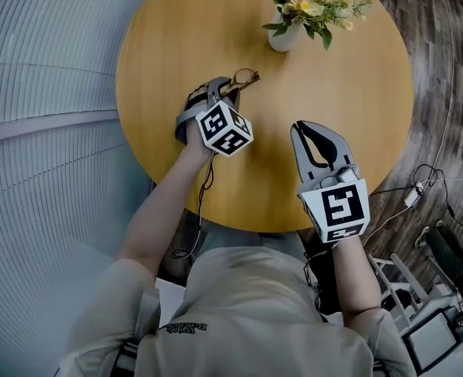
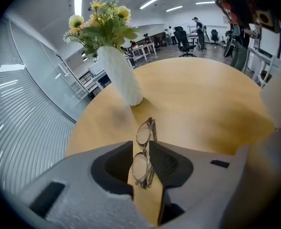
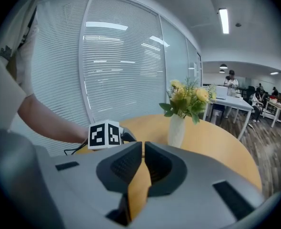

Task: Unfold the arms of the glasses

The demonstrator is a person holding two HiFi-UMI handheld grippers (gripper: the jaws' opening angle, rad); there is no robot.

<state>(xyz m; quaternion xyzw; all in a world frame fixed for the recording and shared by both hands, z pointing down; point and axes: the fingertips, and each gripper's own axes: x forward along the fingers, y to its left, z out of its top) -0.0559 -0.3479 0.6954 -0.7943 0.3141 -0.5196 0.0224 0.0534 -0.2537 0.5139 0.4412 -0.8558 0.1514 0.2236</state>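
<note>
The glasses [image 1: 246, 78] are thin-framed, folded, and lie on the round wooden table [image 1: 349, 93] just ahead of my left gripper [image 1: 220, 87]. In the left gripper view the near lens of the glasses [image 2: 141, 168] sits between the two pads, and the left gripper [image 2: 140, 149] is shut on it; the far lens sticks out towards the vase. My right gripper [image 1: 300, 126] hovers over the table's near right part, apart from the glasses. In its own view the right gripper [image 3: 143, 149] is shut with nothing between its pads, and the left gripper's marker cube [image 3: 105, 134] shows beyond.
A white vase of yellow flowers [image 1: 285, 36] stands at the table's far side, close behind the glasses; the vase [image 2: 124, 78] is just past them in the left gripper view. Cables and metal frames [image 1: 420, 195] lie on the floor to the right. A slatted wall runs along the left.
</note>
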